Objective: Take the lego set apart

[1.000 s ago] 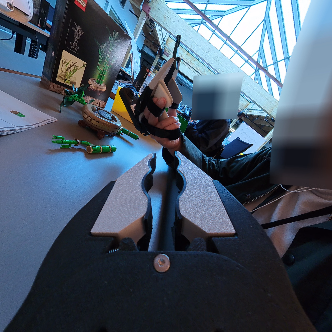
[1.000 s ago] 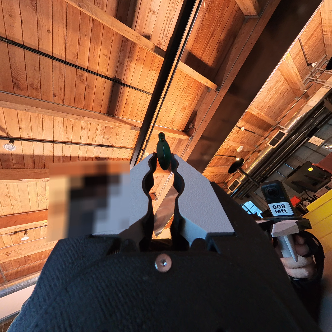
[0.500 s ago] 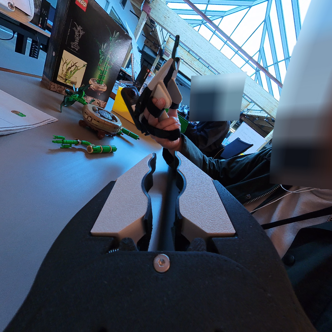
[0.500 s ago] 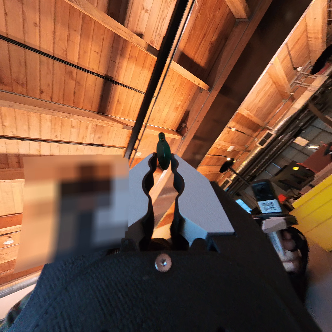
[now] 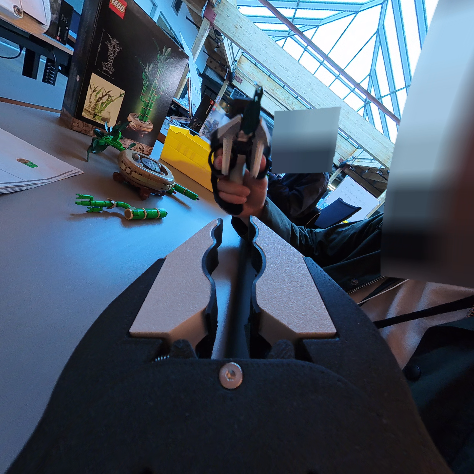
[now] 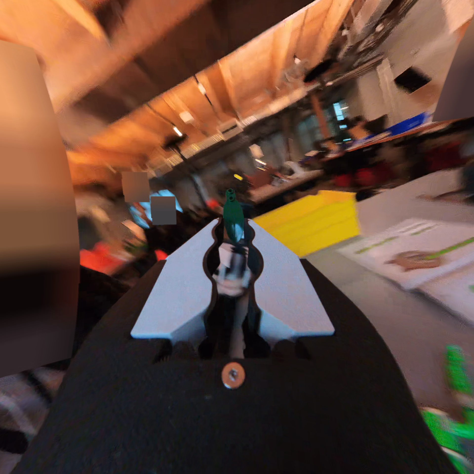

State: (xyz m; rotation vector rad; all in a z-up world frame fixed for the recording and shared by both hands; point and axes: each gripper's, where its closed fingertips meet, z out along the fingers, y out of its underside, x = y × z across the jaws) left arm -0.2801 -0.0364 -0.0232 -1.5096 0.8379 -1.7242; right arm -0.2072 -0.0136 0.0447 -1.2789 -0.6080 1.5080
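My right gripper [image 6: 233, 223] is shut on a small dark green lego leaf [image 6: 233, 218] that sticks out past its tips. The right wrist view is motion-blurred. In the left wrist view the right gripper [image 5: 241, 138] is held in the air by a hand, with the leaf [image 5: 252, 110] pointing up. My left gripper [image 5: 236, 223] hovers low over the grey table [image 5: 64, 269], its jaws a little apart and empty. On the table lie the tan round lego pot base [image 5: 143, 169], a green bamboo stalk [image 5: 120, 207], a shorter stalk piece [image 5: 184, 192] and a leaf cluster [image 5: 107, 141].
The dark lego box [image 5: 123, 69] stands behind the parts. A yellow bin [image 5: 187, 151] sits to its right and also shows in the right wrist view [image 6: 315, 225]. An instruction booklet [image 5: 30, 166] lies at the left. A person in a dark jacket [image 5: 346, 246] is close on the right.
My right gripper has swung down from pointing at the ceiling towards the room and table, still holding the leaf. The left gripper has not moved.
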